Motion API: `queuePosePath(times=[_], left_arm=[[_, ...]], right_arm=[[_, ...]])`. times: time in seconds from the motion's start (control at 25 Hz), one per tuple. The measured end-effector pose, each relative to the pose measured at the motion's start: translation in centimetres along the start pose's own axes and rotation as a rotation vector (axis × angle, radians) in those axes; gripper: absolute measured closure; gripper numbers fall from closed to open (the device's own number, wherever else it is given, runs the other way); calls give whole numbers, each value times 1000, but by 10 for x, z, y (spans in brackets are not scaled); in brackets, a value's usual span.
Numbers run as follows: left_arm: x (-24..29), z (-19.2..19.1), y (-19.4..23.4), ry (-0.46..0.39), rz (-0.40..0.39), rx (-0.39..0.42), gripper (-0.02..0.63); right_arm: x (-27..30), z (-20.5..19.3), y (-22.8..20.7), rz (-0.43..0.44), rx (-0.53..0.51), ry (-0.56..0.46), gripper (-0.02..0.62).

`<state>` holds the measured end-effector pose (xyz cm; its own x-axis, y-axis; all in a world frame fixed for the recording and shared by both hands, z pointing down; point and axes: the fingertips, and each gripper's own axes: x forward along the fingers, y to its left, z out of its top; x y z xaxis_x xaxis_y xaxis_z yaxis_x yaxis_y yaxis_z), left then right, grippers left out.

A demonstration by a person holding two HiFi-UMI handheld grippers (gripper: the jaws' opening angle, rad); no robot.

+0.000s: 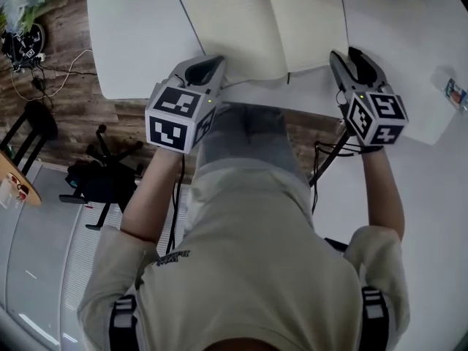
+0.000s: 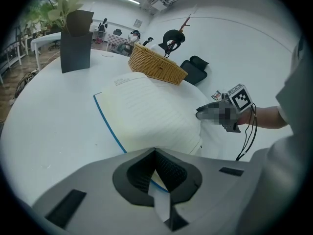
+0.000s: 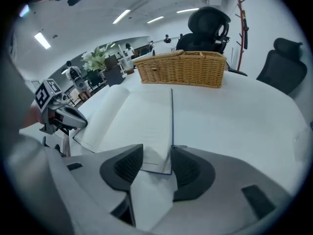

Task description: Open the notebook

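Note:
The notebook lies open on the white table, cream ruled pages up, blue cover edge showing. My left gripper sits at its near left corner; in the left gripper view the jaws meet at their tips with the blue-edged corner between them. My right gripper is at the near right corner. In the right gripper view it stands open, and the corner of the right-hand page lies in the gap, untouched by either pad.
A wicker basket stands on the table beyond the notebook. A dark planter with a plant is at the far left. The table's near edge runs just below both grippers. Office chairs stand behind the table.

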<state>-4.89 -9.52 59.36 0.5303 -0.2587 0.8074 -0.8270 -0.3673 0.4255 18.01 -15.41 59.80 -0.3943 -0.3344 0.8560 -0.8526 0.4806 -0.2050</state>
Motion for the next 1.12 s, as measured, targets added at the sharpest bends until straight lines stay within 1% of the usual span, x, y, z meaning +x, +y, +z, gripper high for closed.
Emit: queuePosePath(times=[0.12,0.24,0.32,0.4,0.48,0.56,0.68,0.8,0.88,0.96,1.04,1.12], left_arm=[[1,0,-2,-6,0,3,606],[1,-1,-2,-8,0,2,606],[1,-2,0,-13,1,-5,606],[6,-1,5,-13,3,-10,606],[10,0,8,-11,3,-13,606],[11,2,5,-20,3,-15,606],[8,2,-1,-31,-4,-17,606],[3,1,-4,-41,-11,-22,606],[2,2,-4,-48,-16,-29,605],[3,2,-3,-55,-22,-38,606],[2,1,-2,-63,-30,-50,606],[1,-2,-2,-70,-39,-64,606]], right_arm=[[-3,0,-4,-14,-4,3,436],[-8,1,-8,-30,28,-11,524],[-12,5,-8,-11,76,-35,563],[-15,16,-3,46,140,-80,585],[-21,33,14,125,169,-140,588],[-33,50,42,207,148,-196,588],[-48,66,96,326,76,-231,591],[-47,70,155,461,1,-218,591],[-40,64,192,552,-38,-182,592],[-28,54,222,617,-72,-135,592],[-11,41,239,638,-103,-94,594],[5,32,243,631,-121,-65,594]])
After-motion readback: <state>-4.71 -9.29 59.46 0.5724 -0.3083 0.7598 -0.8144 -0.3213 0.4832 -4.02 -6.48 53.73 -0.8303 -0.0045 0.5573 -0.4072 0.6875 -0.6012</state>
